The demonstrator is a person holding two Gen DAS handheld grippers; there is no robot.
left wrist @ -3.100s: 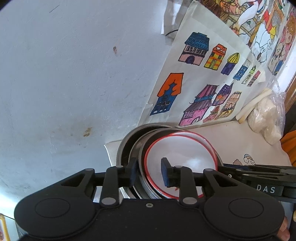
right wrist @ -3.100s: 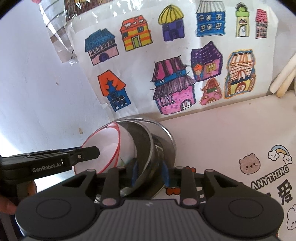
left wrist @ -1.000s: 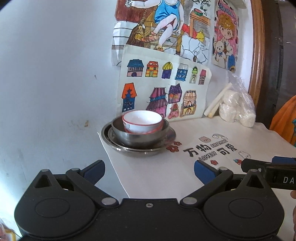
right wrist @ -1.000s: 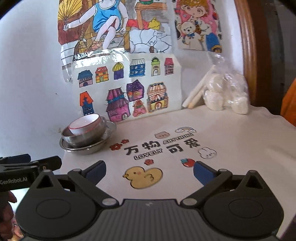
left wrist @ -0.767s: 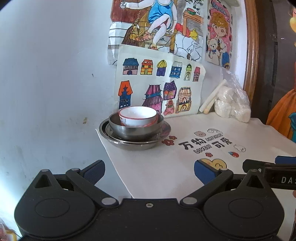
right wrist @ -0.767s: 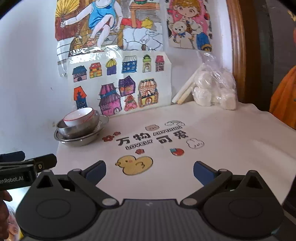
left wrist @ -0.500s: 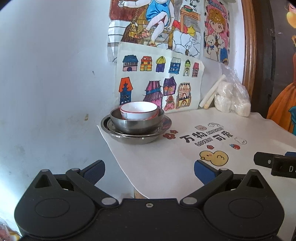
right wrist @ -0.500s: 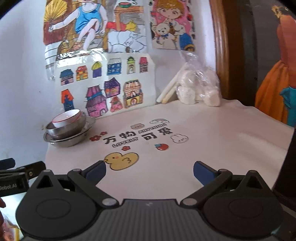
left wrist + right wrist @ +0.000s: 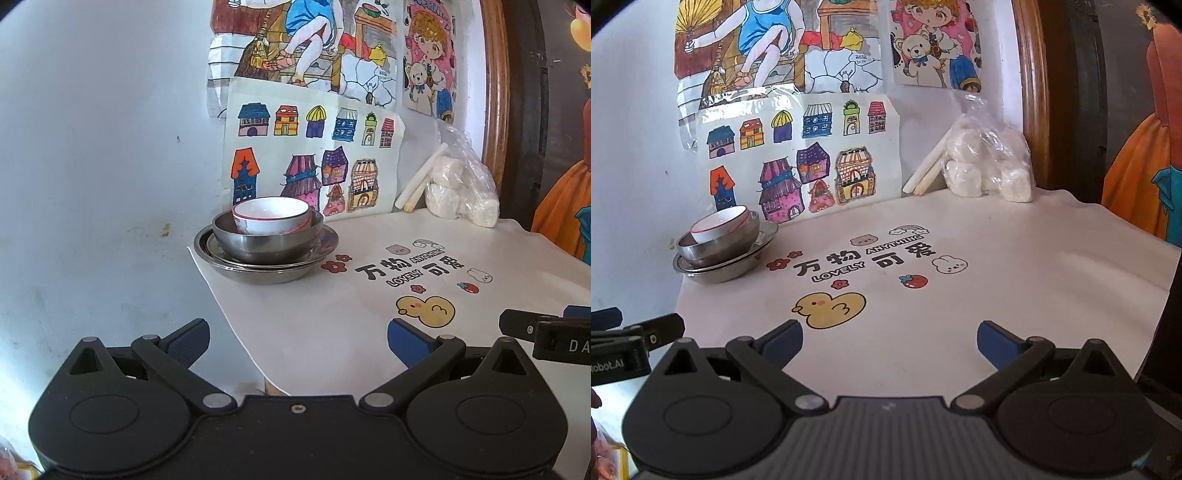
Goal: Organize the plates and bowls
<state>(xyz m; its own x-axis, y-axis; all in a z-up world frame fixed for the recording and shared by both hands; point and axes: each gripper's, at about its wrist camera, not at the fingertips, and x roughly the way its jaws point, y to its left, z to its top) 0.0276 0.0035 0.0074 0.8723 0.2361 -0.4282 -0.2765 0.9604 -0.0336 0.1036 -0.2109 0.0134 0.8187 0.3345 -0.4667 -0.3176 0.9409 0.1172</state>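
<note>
Over in the far left corner of the counter (image 9: 1015, 266), against the wall, the dishes sit nested: a white red-rimmed bowl (image 9: 271, 215) inside a steel bowl (image 9: 266, 240), on steel plates (image 9: 266, 267). Both claws are spread wide and hold nothing, the left claw (image 9: 298, 341) and right claw (image 9: 889, 341) hovering well apart from the pile near the counter's front edge. To my eye the sorting looks done. The worry is the white bowl, which sits tilted in the right wrist view; a knock could tip it out, and the pile sits near the counter's left edge. The cloth reads "LOVELY ANYTHING" with "万物可爱"; one claw shows "Robot.AI", the other "DA".
</note>
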